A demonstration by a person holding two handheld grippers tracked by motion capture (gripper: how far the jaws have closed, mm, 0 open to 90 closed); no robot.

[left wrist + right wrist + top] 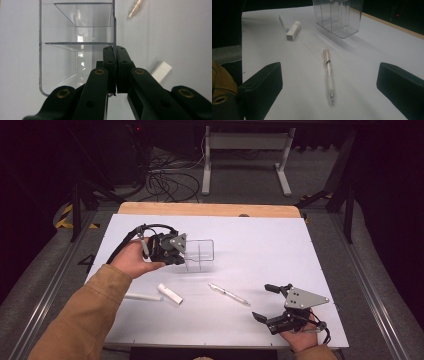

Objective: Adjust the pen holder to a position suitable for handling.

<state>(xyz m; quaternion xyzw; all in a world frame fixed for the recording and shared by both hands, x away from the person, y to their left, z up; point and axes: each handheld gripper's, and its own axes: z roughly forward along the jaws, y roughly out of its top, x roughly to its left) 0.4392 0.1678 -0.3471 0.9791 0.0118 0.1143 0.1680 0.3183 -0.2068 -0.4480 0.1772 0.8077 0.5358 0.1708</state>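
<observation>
A clear plastic organizer (201, 254) with inner dividers sits left of centre on the white sheet. My left gripper (181, 251) is shut on one of its thin side walls. In the left gripper view the two jaws (115, 51) pinch that wall of the organizer (75, 32). I cannot tell whether its base touches the sheet. My right gripper (261, 302) rests open near the front right, nothing between its fingers. In the right gripper view its jaws (329, 75) stand wide apart, with a clear pen (328, 72) lying on the sheet ahead and the organizer (339, 15) beyond.
The clear pen (229, 294) lies mid-table. A white capped marker (170, 293) and a thin white stick (142, 296) lie near the left forearm. The marker (161, 71) (293, 31) is close to the organizer. Behind the table's wooden back edge (210, 209) are cables and a stand.
</observation>
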